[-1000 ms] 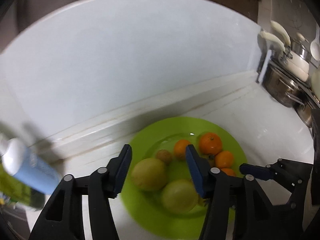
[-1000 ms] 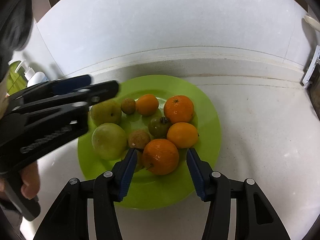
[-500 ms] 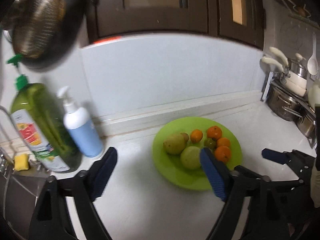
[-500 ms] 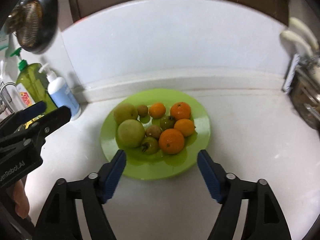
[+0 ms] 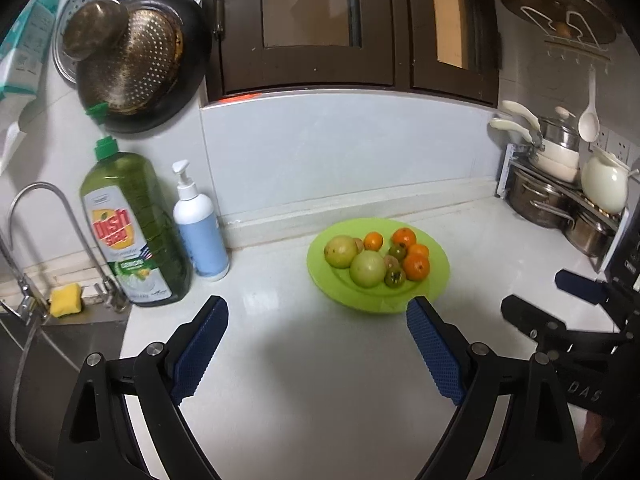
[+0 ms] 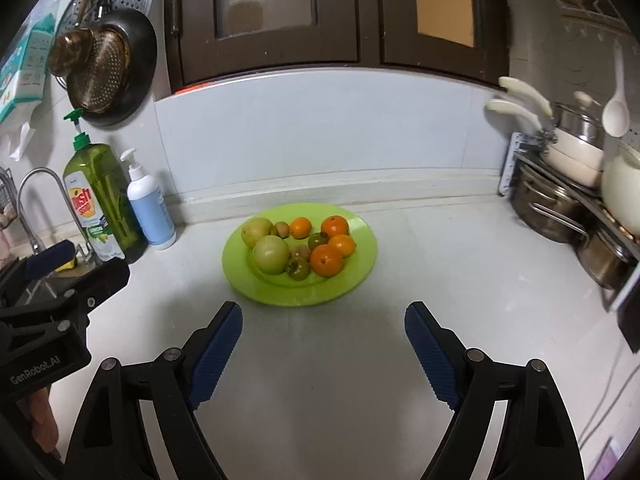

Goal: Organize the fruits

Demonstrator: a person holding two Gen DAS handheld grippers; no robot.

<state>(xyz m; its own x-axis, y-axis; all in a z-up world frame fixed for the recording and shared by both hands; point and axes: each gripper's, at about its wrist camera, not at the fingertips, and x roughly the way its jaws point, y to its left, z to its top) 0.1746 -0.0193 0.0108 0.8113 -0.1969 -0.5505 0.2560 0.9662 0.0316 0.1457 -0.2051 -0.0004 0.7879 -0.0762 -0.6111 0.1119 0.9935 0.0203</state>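
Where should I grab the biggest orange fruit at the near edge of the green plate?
Grip the large orange fruit across its round middle, coming from above and the near side: that side faces open green plate rim, while a small dark-green fruit crowds its left and another orange sits behind.

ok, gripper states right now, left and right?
Left gripper: jaws opening, nothing between them.
Right gripper: jaws opening, nothing between them.

White counter: green plate, dish-soap bottle, pump bottle by wall.
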